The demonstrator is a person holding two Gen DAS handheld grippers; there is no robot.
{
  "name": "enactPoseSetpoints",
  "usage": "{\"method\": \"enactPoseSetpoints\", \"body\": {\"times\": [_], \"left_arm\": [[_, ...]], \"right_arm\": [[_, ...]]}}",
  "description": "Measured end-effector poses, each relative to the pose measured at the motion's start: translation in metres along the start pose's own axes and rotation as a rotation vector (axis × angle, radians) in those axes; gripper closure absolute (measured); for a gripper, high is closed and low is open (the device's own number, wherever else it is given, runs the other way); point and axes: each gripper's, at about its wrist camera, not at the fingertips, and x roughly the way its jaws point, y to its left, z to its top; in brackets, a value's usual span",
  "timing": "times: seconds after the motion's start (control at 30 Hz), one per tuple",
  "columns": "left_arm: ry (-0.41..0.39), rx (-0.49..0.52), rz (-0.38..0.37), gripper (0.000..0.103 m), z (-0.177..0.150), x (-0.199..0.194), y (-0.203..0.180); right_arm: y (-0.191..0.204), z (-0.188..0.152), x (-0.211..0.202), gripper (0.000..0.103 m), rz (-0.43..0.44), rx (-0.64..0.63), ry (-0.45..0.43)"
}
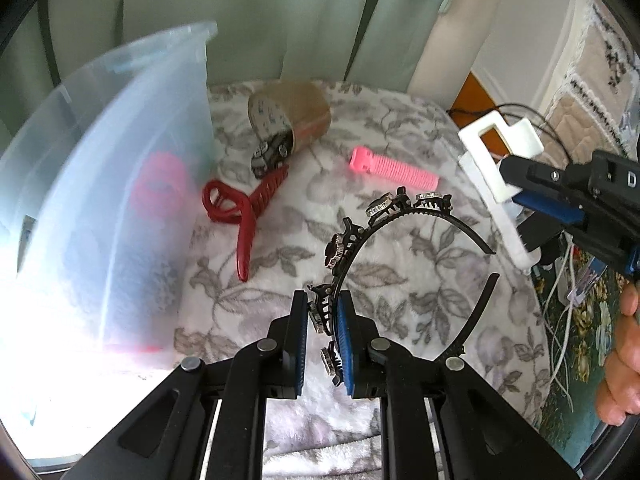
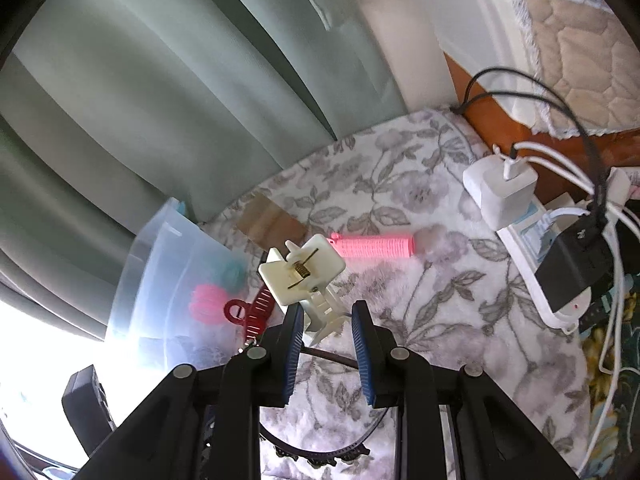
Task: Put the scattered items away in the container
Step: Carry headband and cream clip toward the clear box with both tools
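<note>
A floral fleece blanket point(image 1: 400, 248) covers the work surface, with a clear plastic storage container point(image 1: 120, 184) standing at its nine o'clock edge in the left wrist view, a pink item point(image 1: 160, 184) visible through its wall. At twelve o'clock from the left gripper lies a roll of brown packing tape point(image 1: 296, 120) on its side, a small black-and-white object point(image 1: 270, 156) just in front of it. A red claw hair clip point(image 1: 244, 212) rests between the tape and the container, touching neither gripper. A pink hair roller point(image 1: 394, 169) lies at one o'clock, apart from the rest. Off the blanket's three o'clock edge, the right wrist view shows a white power strip point(image 2: 532, 264) crowded with a white charger point(image 2: 500, 188), a black adapter point(image 2: 572, 264) and trailing cables point(image 2: 560, 120). Grey-green curtains point(image 2: 180, 100) hang behind.

The left gripper point(image 1: 324, 336) is clamped nearly closed on a black toothed headband point(image 1: 400, 216) studded with small decorated clips, its blue pads pinching the band near one side while the arc stands up over the blanket.

The right gripper point(image 2: 326, 332) grasps a white claw hair clip point(image 2: 300, 272) by its toothed end, jaws partly closed around it, the spring hinge facing up; the clip hangs clear of the blanket, at three o'clock in the left wrist view, with a person's hand point(image 1: 624, 344) on the handle.
</note>
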Motion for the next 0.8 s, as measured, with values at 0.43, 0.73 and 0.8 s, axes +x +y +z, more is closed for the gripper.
{"method": "enactPoseSetpoints", "body": {"times": [0.43,0.73,0.8], "left_arm": [[-0.154,-0.016,-0.023,0.088,0.025,-0.057,0.013],[-0.283,-0.048,-0.022,0.088,0.038,-0.105,0.034],[-0.315,-0.056,-0.014,0.088,0.039,-0.116,0.041]], "right_arm": [[0.026,0.001,-0.055,0.076,0.049,-0.04,-0.119],[0.066,0.005,-0.09,0.076,0.109,-0.117,-0.207],[0.077,0.006,-0.095,0.076,0.126,-0.135,-0.219]]}}
